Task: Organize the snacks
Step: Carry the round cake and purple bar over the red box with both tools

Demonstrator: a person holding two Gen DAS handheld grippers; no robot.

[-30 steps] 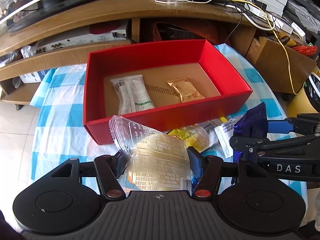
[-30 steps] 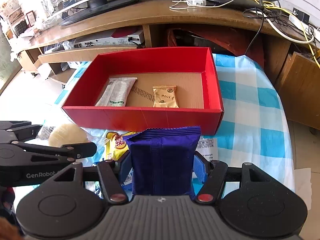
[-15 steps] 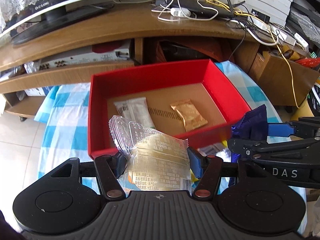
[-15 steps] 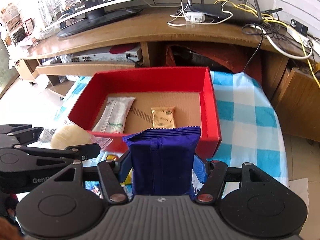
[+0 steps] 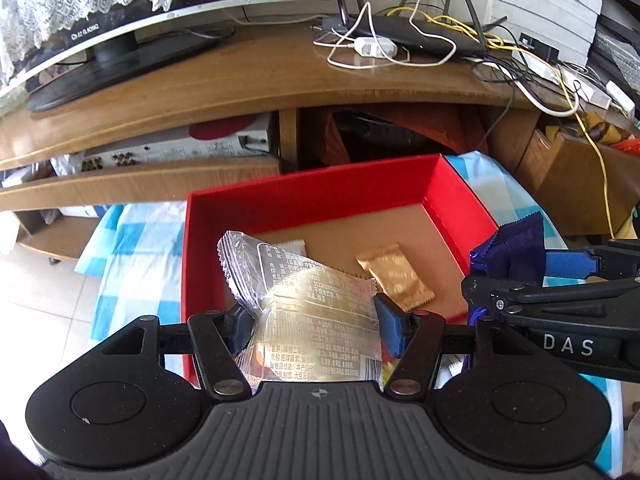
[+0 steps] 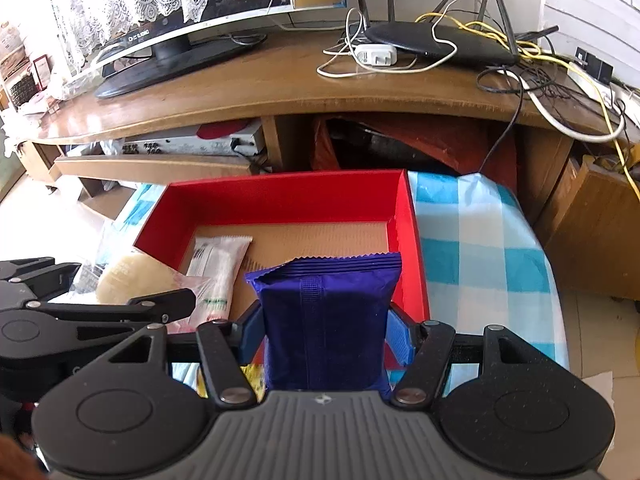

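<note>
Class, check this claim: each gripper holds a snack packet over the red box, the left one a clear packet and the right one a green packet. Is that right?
Not quite. The right gripper holds a dark blue packet, not a green one, as the right wrist view shows. The left gripper does hold a clear packet, and both hang over the red box.

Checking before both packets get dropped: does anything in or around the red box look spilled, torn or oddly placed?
Nothing stands out. The red box sits squarely on the checked cloth, holding a white packet and a gold packet lying flat. The left claw and right claw hold intact packets.
</note>
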